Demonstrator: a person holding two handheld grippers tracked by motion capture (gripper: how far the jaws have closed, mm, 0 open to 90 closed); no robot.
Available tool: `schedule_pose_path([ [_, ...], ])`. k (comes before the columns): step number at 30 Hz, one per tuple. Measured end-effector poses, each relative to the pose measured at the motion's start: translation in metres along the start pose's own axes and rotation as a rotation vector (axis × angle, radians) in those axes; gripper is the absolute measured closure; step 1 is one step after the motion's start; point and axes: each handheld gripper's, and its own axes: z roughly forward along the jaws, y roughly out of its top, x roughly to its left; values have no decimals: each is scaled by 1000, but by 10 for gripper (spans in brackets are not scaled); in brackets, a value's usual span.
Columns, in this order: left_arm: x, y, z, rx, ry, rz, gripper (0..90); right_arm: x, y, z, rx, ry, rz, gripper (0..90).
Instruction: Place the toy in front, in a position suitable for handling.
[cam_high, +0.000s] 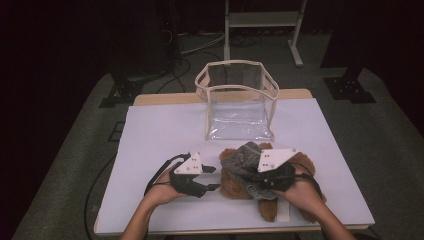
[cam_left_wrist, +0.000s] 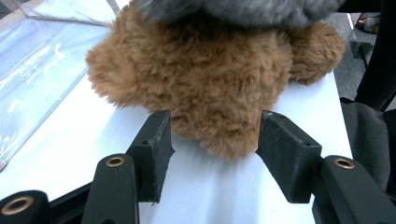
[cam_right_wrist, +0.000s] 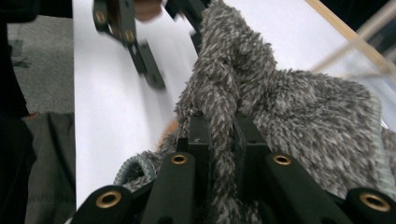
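So the right tool (cam_right_wrist: 219, 135) is clamped down tight on a fold of the fuzzy grey cloth (cam_right_wrist: 299, 112) — in the right gripper view you can see the two black jaws pinching a ridge of it between them, barely any gap, with the rest of the cloth bunched up and spreading off to the right; a bit of its knit hem shows at the lower left of that view. From the high view the grey cloth (cam_high: 243, 156) sits on top of the brown teddy bear (cam_high: 235, 186), and the right tool (cam_high: 272, 176) is right there over the pile, the person's right hand (cam_high: 302, 196) wrapped around it.

The left tool (cam_left_wrist: 212, 140) is a different story — jaws partly apart, roughly mid-width, not pressing on anything; in the left gripper view the teddy bear (cam_left_wrist: 205, 79) bulges down between the two pads, its fur close to both, but I can't tell if either pad is really touching; definitely not a grip. In the high view the left tool (cam_high: 196, 176) is low over the table (cam_high: 165, 130), just left of the bear, pointing toward it, with the left hand (cam_high: 162, 192) behind it.

The bear lies on the white table near the front edge, a bit right of centre; the grey cloth covers its upper part. Behind them, well apart, the clear plastic bag (cam_high: 237, 102) with the cream trim stands upright and open near the far edge of the table.
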Motion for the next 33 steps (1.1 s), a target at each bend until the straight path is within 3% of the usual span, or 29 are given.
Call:
schedule_pose_path([
  [7, 0, 2, 1, -6, 0, 2, 434, -8, -18, -20, 47, -56, 52, 788],
  [11, -1, 4, 2, -11, -10, 15, 435, -4, -7, -15, 82, -93, 0, 786],
  [15, -2, 5, 3, -16, -15, 17, 437, -8, 7, -9, 76, -86, -13, 786],
  [25, -3, 8, 2, -31, -23, 28, 436, -26, 26, 15, 25, 17, 41, 785],
  [28, -2, 8, 1, -39, -24, 27, 436, -30, 24, 11, 33, 12, 38, 785],
  [33, -3, 9, 2, -42, -23, 24, 436, -42, 10, -5, 50, -39, 70, 784],
])
